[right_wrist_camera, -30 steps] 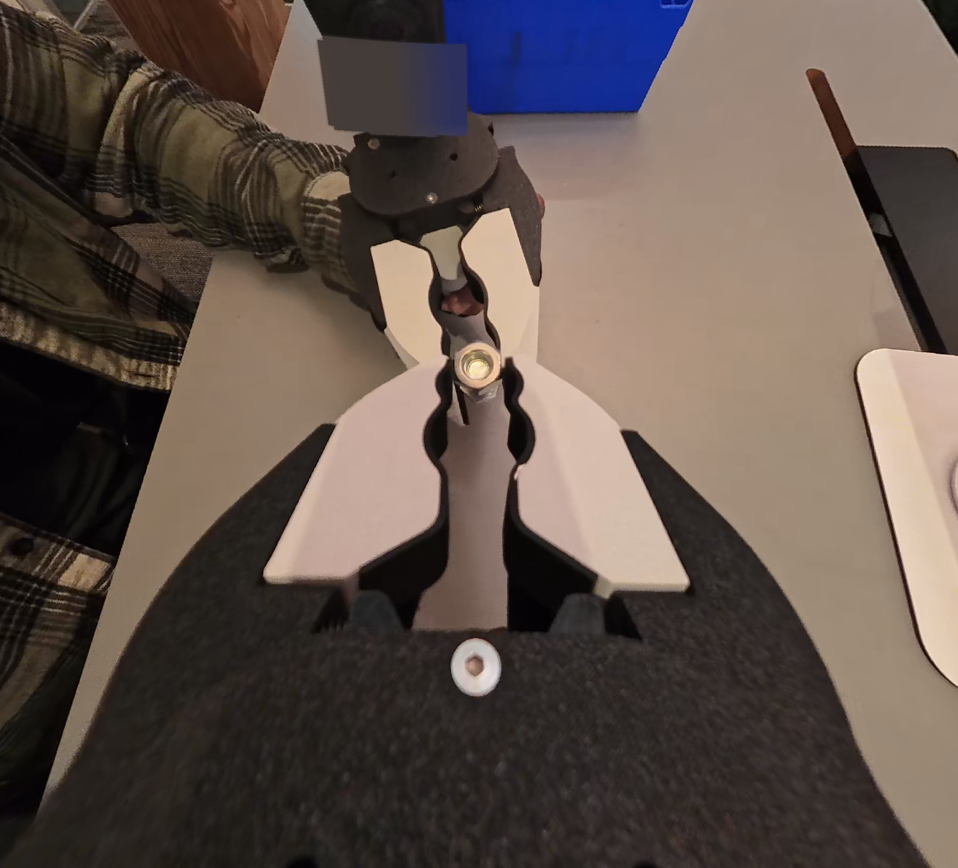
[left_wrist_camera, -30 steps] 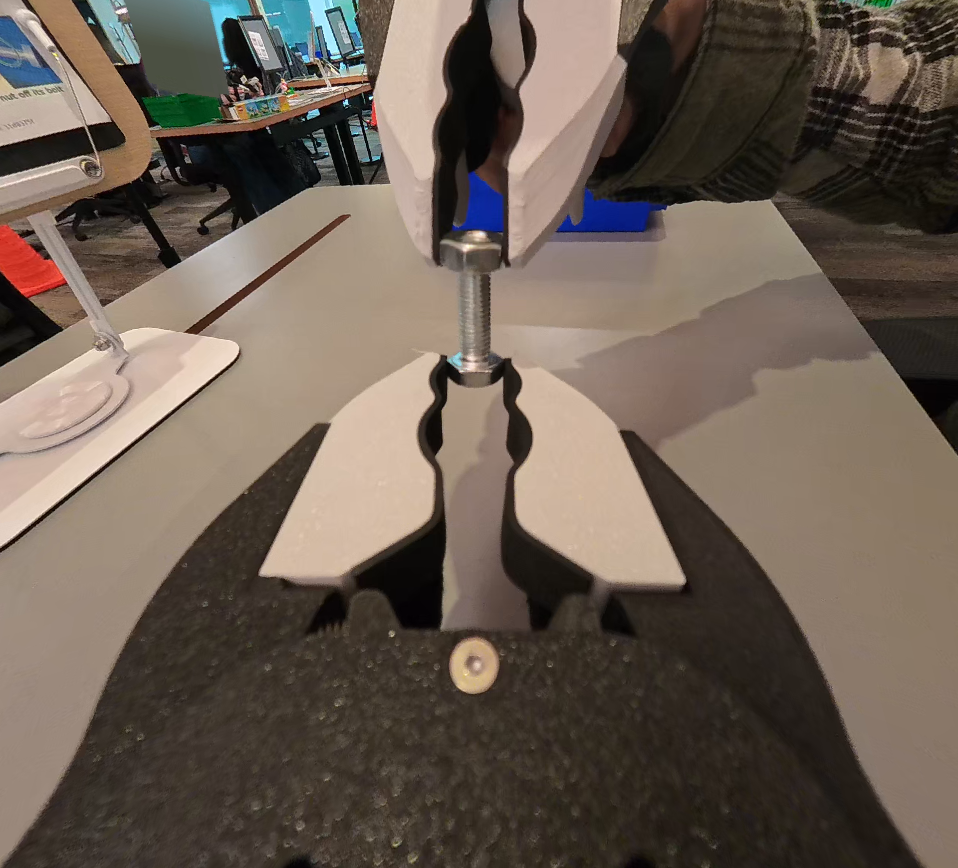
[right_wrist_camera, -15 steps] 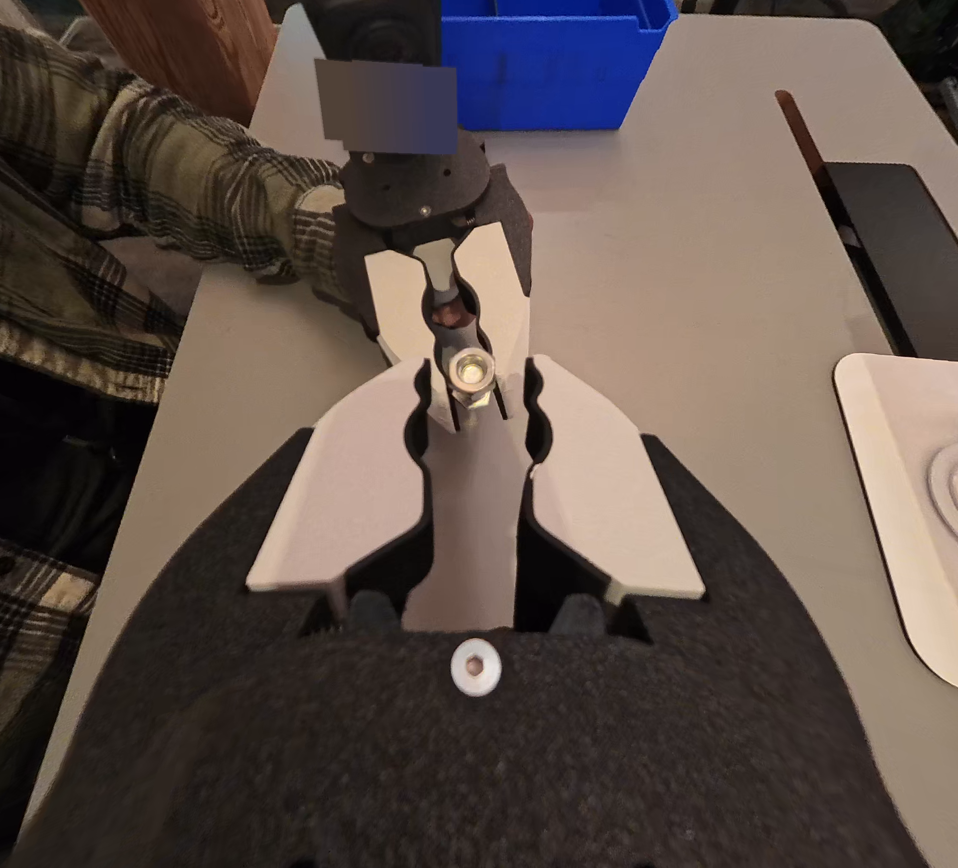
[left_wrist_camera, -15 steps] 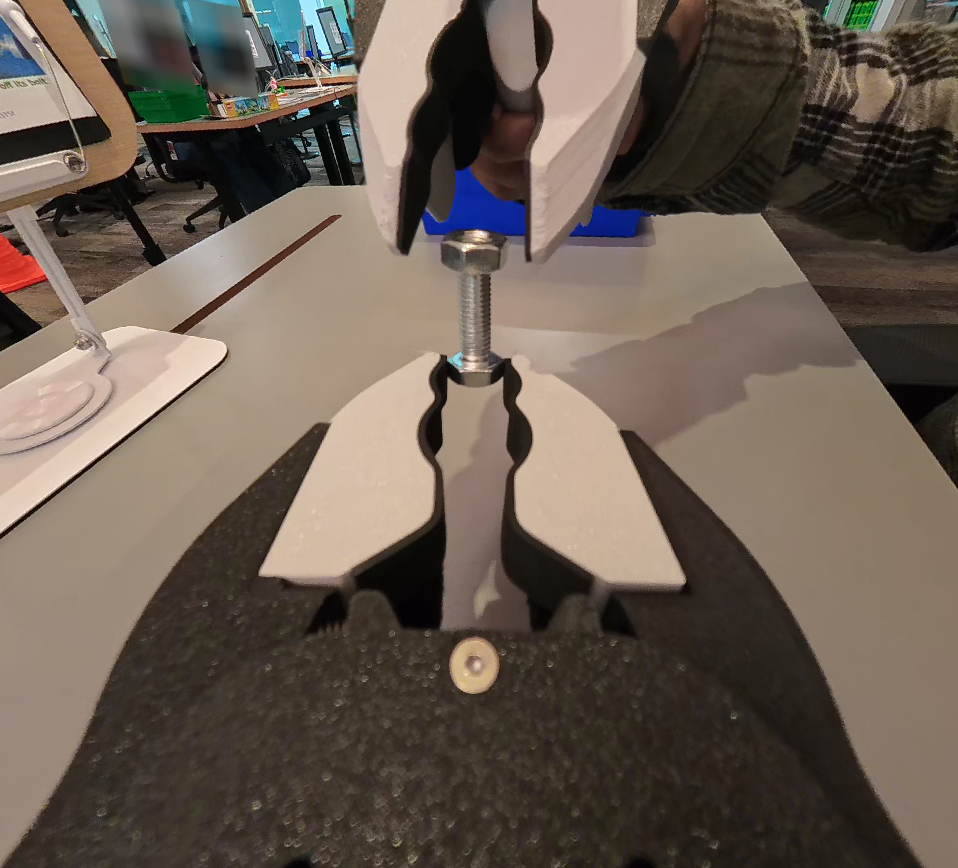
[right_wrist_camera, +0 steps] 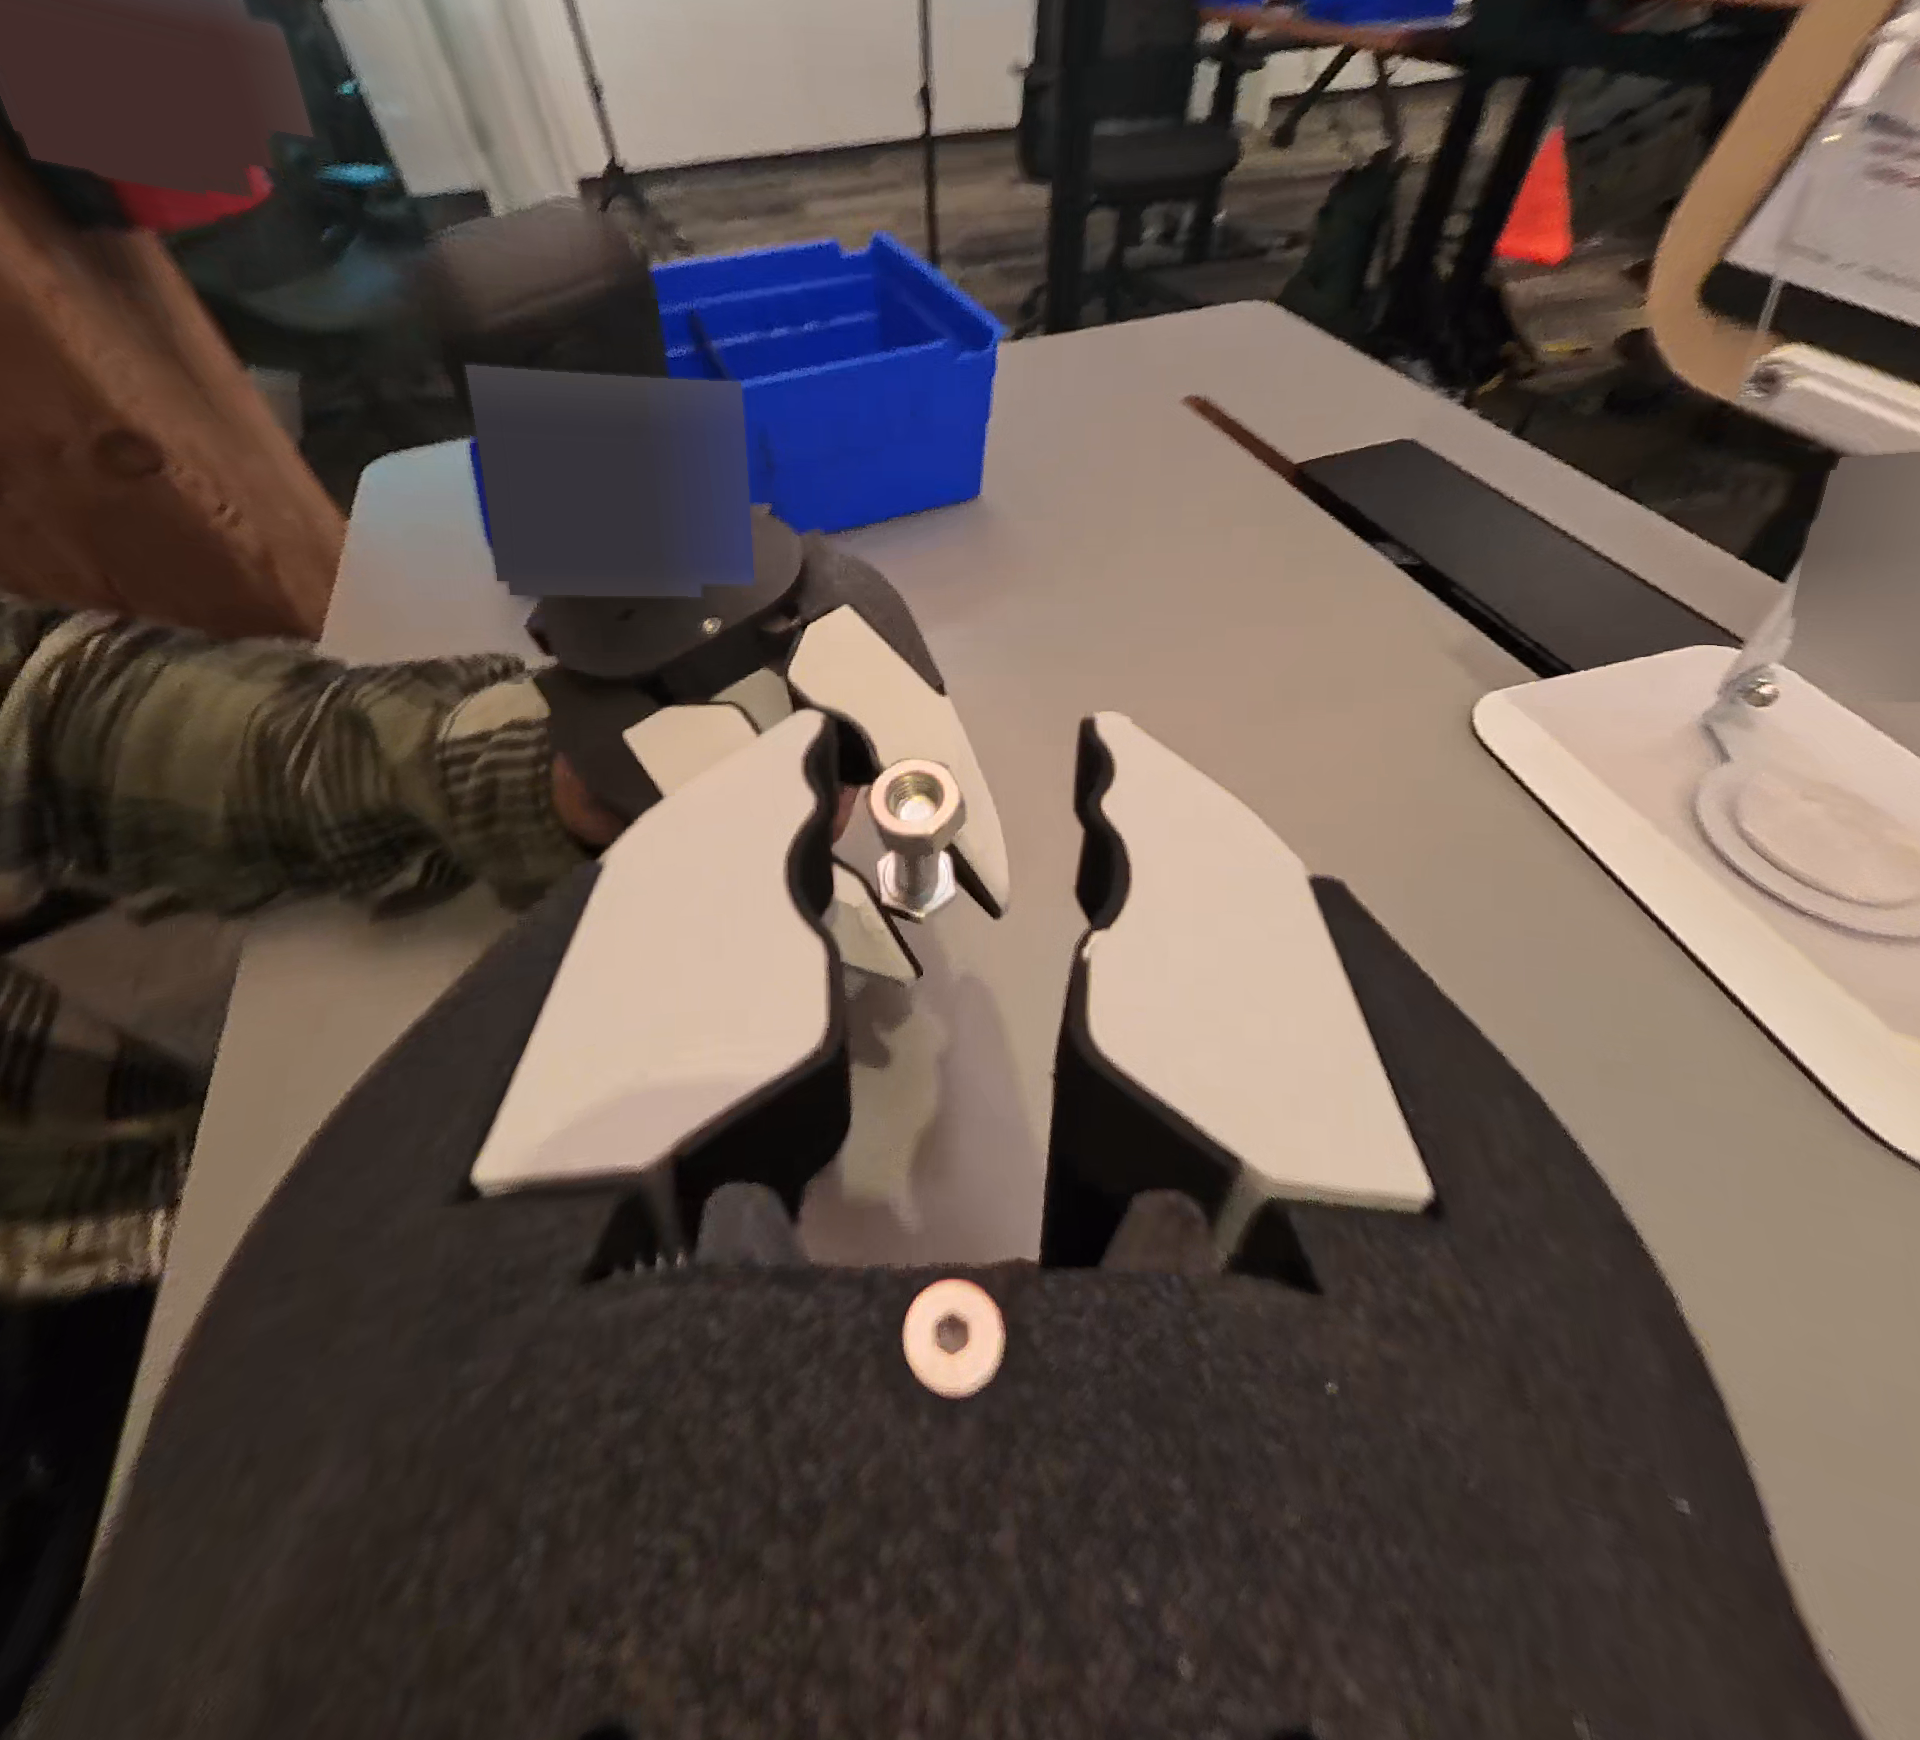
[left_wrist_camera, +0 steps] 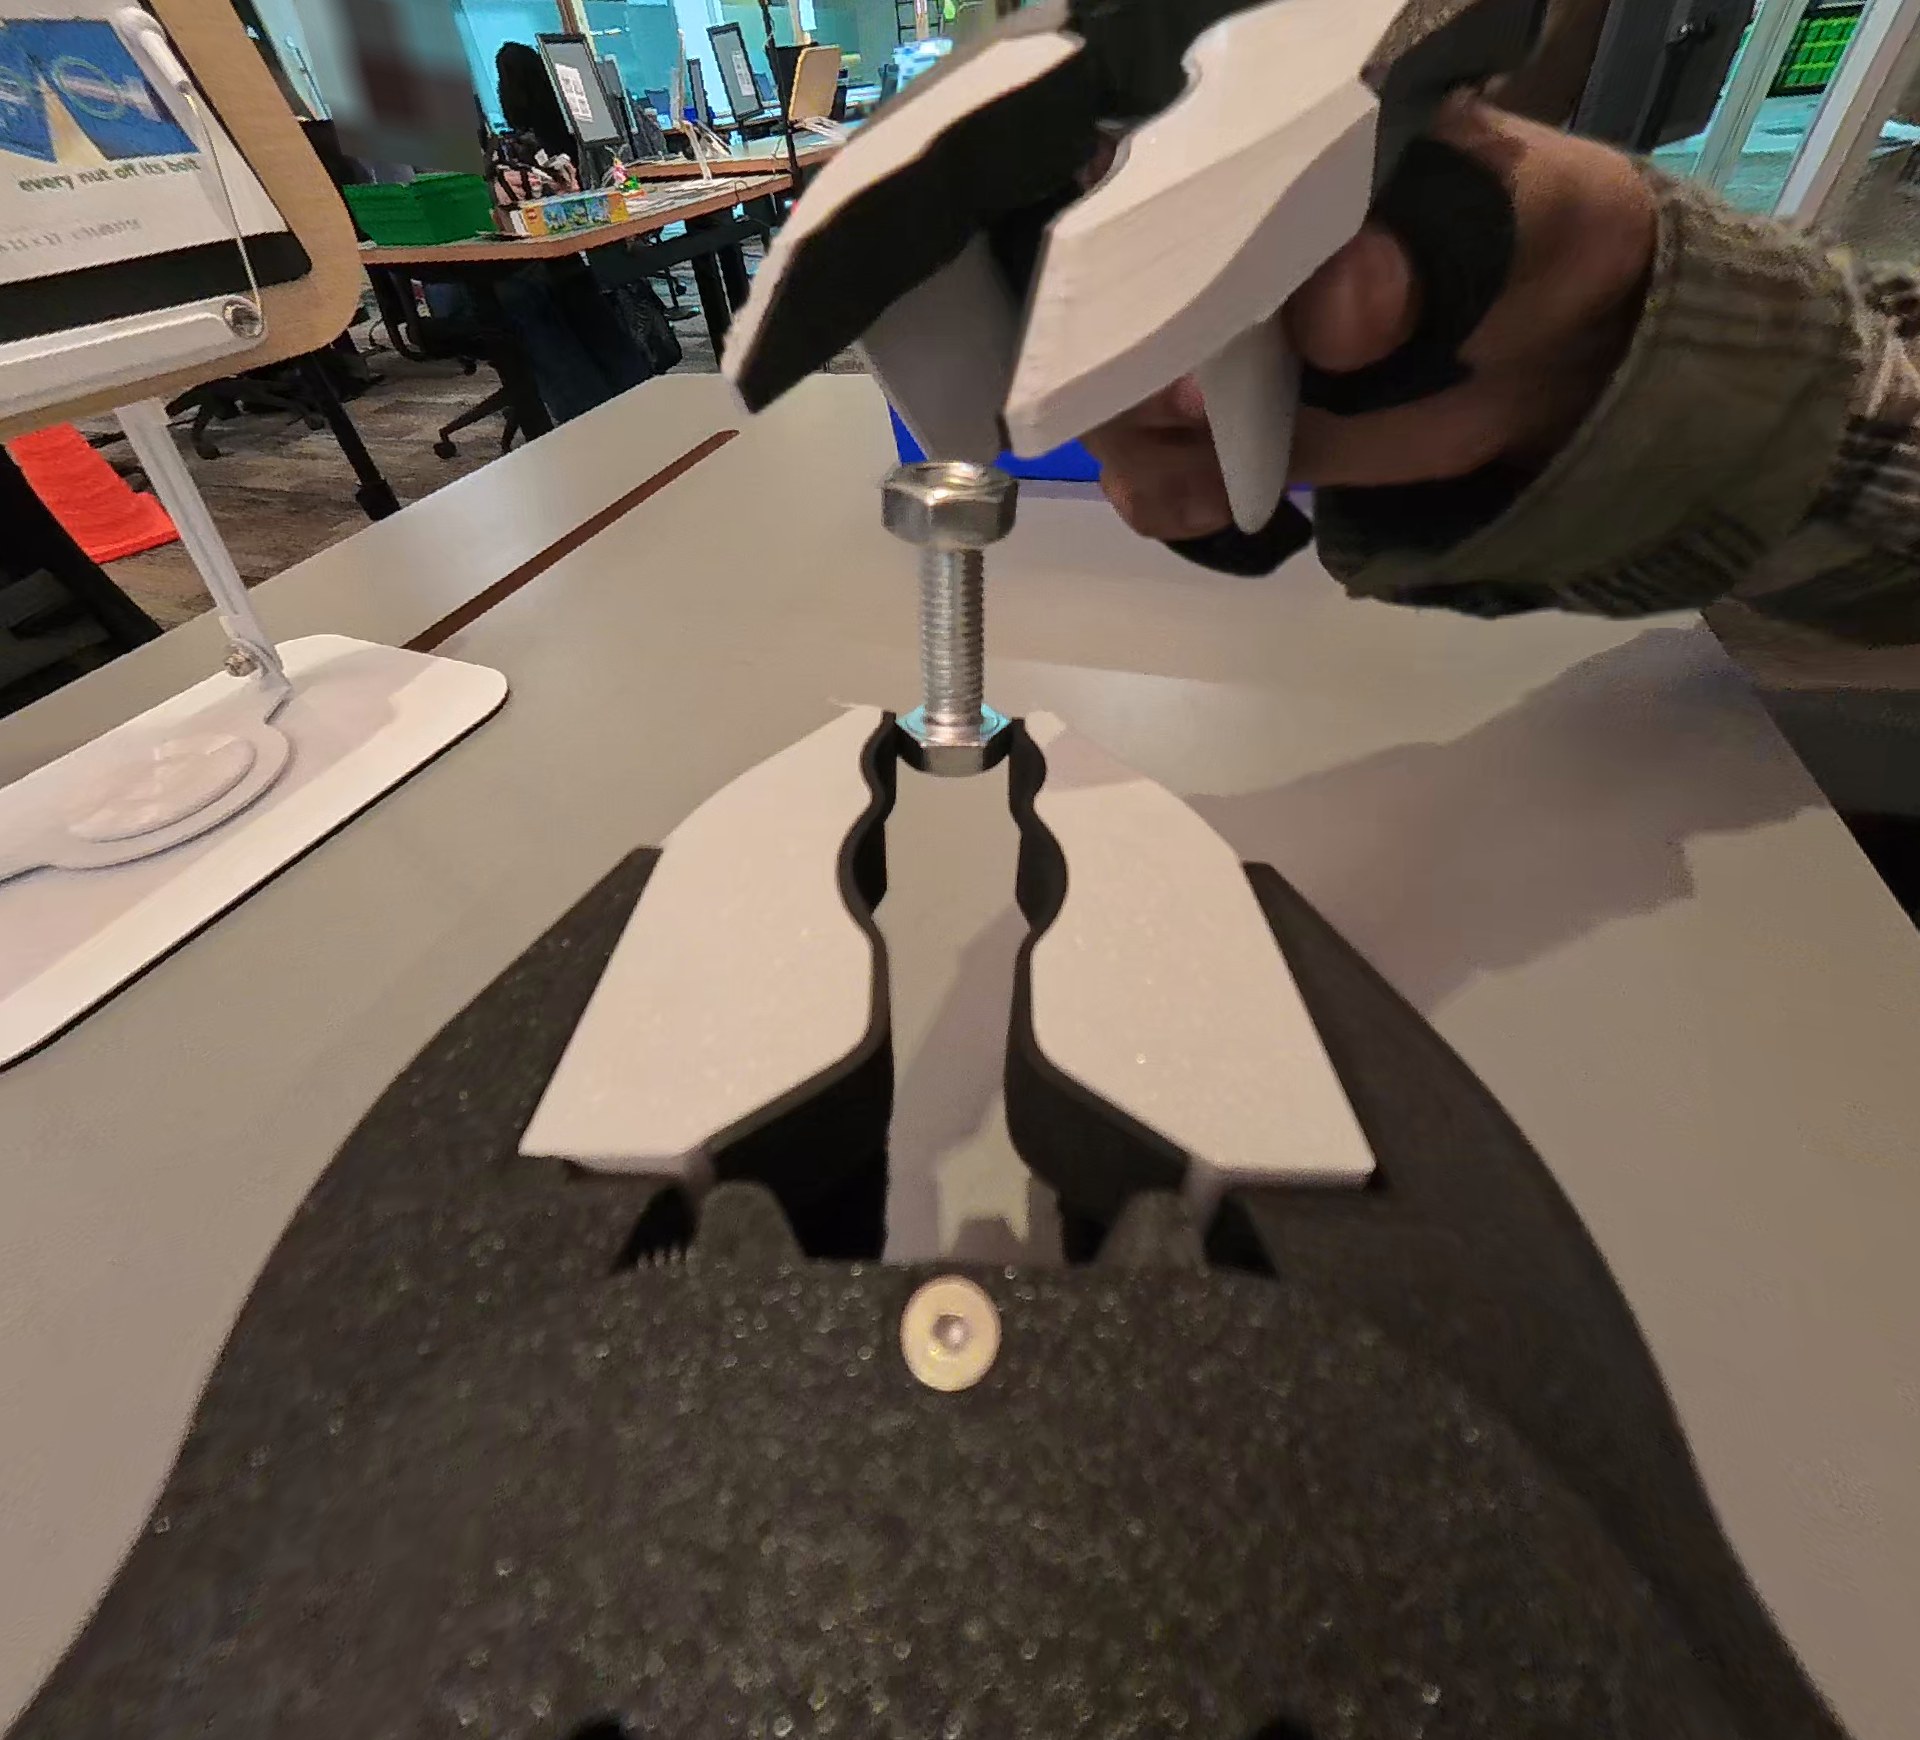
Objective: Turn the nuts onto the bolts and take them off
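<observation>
1. My left gripper (left_wrist_camera: 951,748) is clenched on the hex head of the bolt (left_wrist_camera: 953,630), which stands upright with its threads pointing up.
2. My right gripper (right_wrist_camera: 951,807) has its jaws spread wide and released, holding nothing.
3. In the left wrist view, that right gripper (left_wrist_camera: 945,386) hangs tilted just above the bolt, at 12 o'clock from my left fingertips.
4. The nut (left_wrist_camera: 948,501) sits at the very top of the threads, clear of the right fingers (left_wrist_camera: 1195,236).
5. In the right wrist view, the nut (right_wrist_camera: 917,802) lies between my open fingers, nearer the left one.
6. The blue bin (right_wrist_camera: 862,402) sits at 12 o'clock on the table (right_wrist_camera: 1195,610).
7. The white stand base (right_wrist_camera: 1621,817) is at 3 o'clock.
</observation>
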